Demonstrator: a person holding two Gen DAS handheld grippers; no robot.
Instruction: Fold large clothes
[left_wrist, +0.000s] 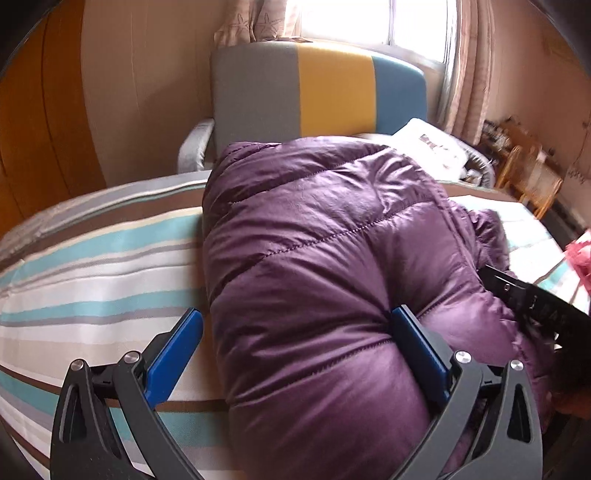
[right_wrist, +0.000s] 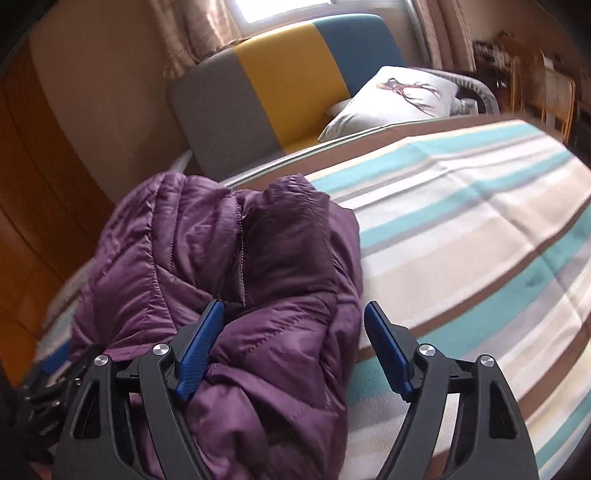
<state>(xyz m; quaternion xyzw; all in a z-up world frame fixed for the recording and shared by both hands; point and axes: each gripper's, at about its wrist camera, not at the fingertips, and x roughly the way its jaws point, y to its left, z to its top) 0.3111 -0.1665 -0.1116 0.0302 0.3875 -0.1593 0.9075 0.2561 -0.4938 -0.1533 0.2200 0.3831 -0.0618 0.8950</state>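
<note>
A: What do I have nearest the purple down jacket (left_wrist: 332, 258)?

B: On my side, the left hand-held gripper (left_wrist: 295, 354) stands wide open. Its right finger presses into the jacket's near bulge, its left finger hangs over bare bedsheet (left_wrist: 92, 266), so nothing is clamped.

A: And the other one?

B: The right hand-held gripper (right_wrist: 295, 350) is also spread wide. I see a fold of the jacket lying between the fingers, against the left pad (right_wrist: 201, 350), while the right pad stands clear of it over the sheet. No grip there.

A: Where does the jacket sit?

B: Bundled into a thick roll on the striped bed, running away from me toward the headboard (left_wrist: 317, 92).

A: Beyond the jacket?

B: A white pillow (right_wrist: 391, 99) lies at the jacket's far right against that grey, yellow and blue headboard. Behind the headboard are curtains (left_wrist: 469, 66) and a bright window (left_wrist: 369, 18).
</note>
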